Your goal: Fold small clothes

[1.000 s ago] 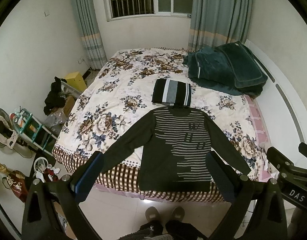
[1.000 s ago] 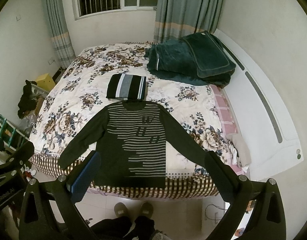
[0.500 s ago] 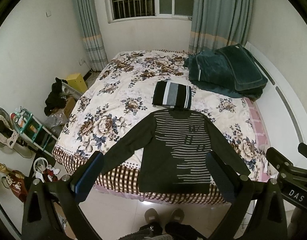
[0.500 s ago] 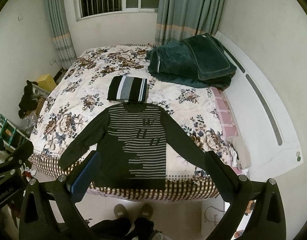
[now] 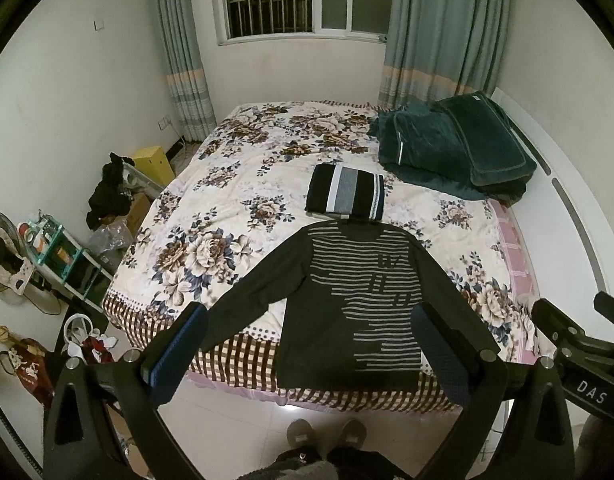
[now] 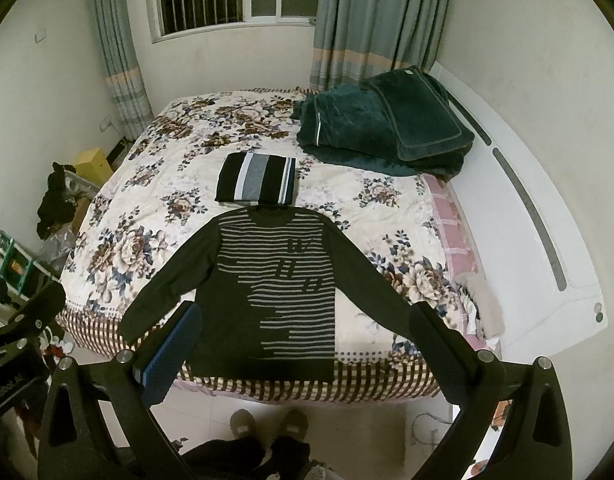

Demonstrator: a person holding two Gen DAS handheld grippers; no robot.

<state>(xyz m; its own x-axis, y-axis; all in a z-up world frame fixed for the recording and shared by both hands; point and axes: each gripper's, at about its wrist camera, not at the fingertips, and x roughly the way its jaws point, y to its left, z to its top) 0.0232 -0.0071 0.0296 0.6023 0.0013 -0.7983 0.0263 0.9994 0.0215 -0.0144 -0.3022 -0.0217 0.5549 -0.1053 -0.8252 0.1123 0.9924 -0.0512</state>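
Sweater (image 5: 347, 300): flat on bed (image 5: 235, 200), soft, light, limp.
Hold: sleeve cuffs or hem corners.
Left gripper (image 5: 311, 352): spread, empty.
Right gripper (image 6: 307, 348): spread, empty.

A dark striped sweater (image 5: 355, 300) lies flat at the bed's near edge, sleeves spread. A folded striped garment (image 5: 345, 194) sits just beyond its collar.
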